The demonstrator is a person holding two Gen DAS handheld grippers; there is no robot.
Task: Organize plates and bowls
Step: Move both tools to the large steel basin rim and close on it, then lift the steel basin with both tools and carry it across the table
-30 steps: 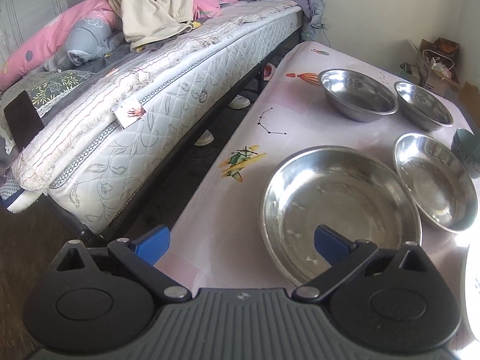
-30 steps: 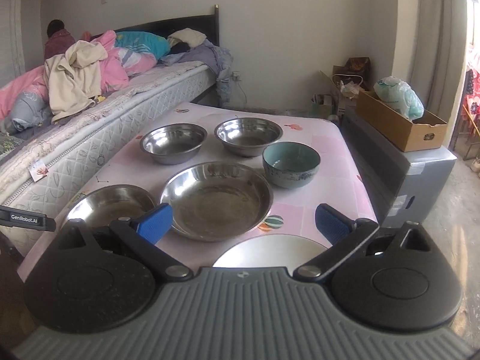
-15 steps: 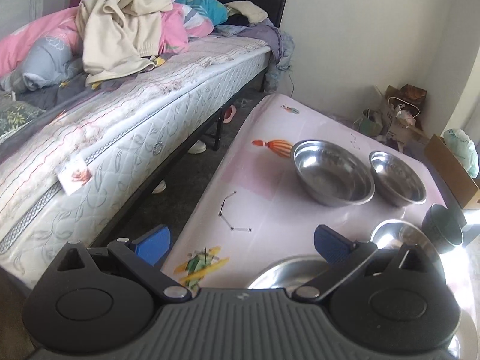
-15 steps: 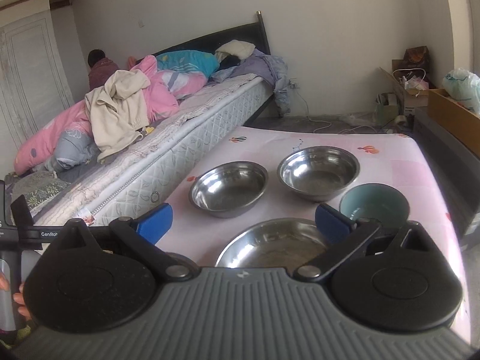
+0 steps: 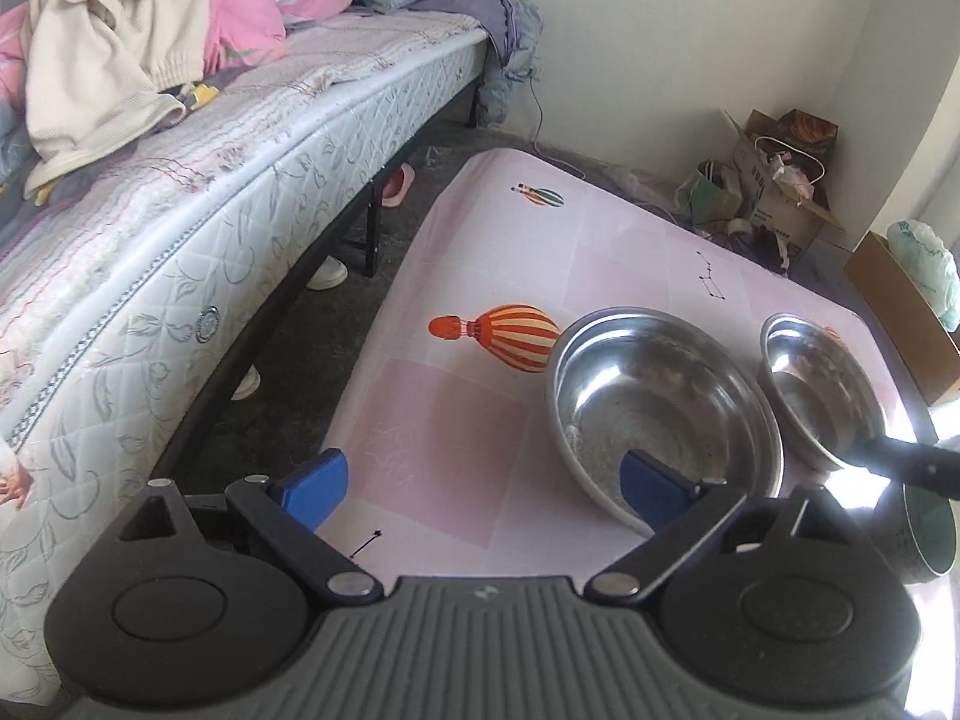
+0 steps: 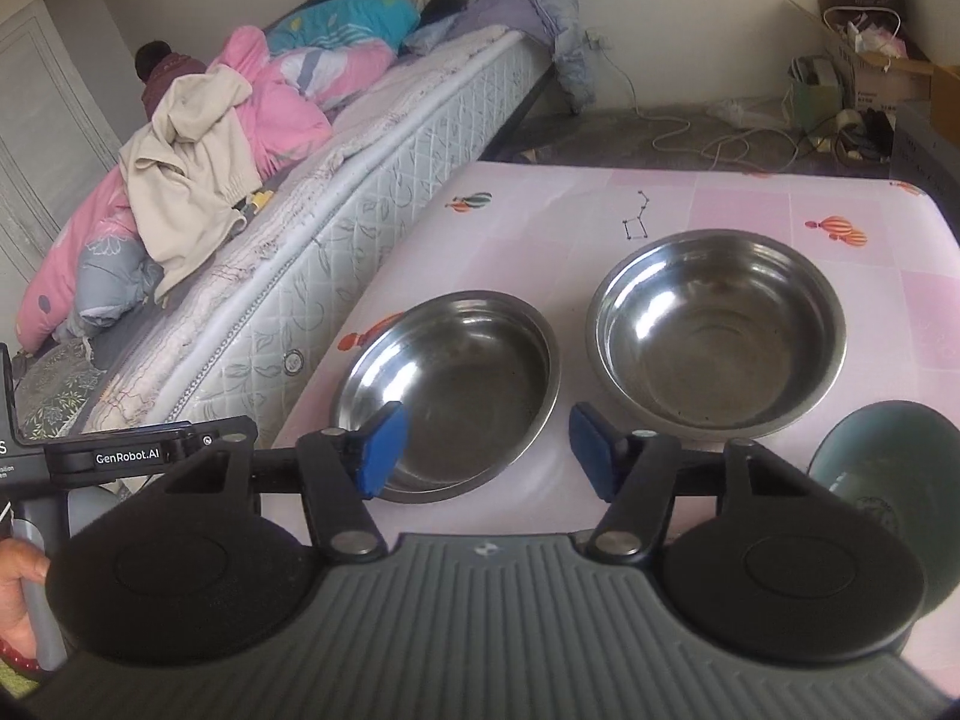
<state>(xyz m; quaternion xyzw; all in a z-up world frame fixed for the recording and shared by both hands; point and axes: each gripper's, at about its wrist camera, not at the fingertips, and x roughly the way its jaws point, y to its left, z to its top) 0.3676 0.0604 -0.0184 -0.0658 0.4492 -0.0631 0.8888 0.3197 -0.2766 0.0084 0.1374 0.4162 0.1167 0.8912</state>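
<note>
Two steel bowls stand side by side on the pink table. The left steel bowl (image 5: pixel 663 414) (image 6: pixel 447 393) lies just ahead of both grippers. The right steel bowl (image 5: pixel 819 390) (image 6: pixel 717 327) sits beside it. A teal bowl (image 6: pixel 882 462) (image 5: pixel 927 531) stands at the near right. My left gripper (image 5: pixel 483 489) is open and empty, its right finger over the left bowl's near rim. My right gripper (image 6: pixel 483 450) is open and empty, just above the left bowl's near rim.
The pink tablecloth (image 6: pixel 660 204) has balloon prints. A bed (image 6: pixel 336 228) with a mattress and piled clothes runs along the table's left side. Cardboard boxes and bags (image 5: pixel 780 180) stand in the far corner. The left gripper's body (image 6: pixel 129 456) shows at the lower left.
Both grippers have moved forward over the table toward the two far steel bowls. The large near bowls and the plate have dropped out of view. The right gripper's fingers have narrowed somewhat.
</note>
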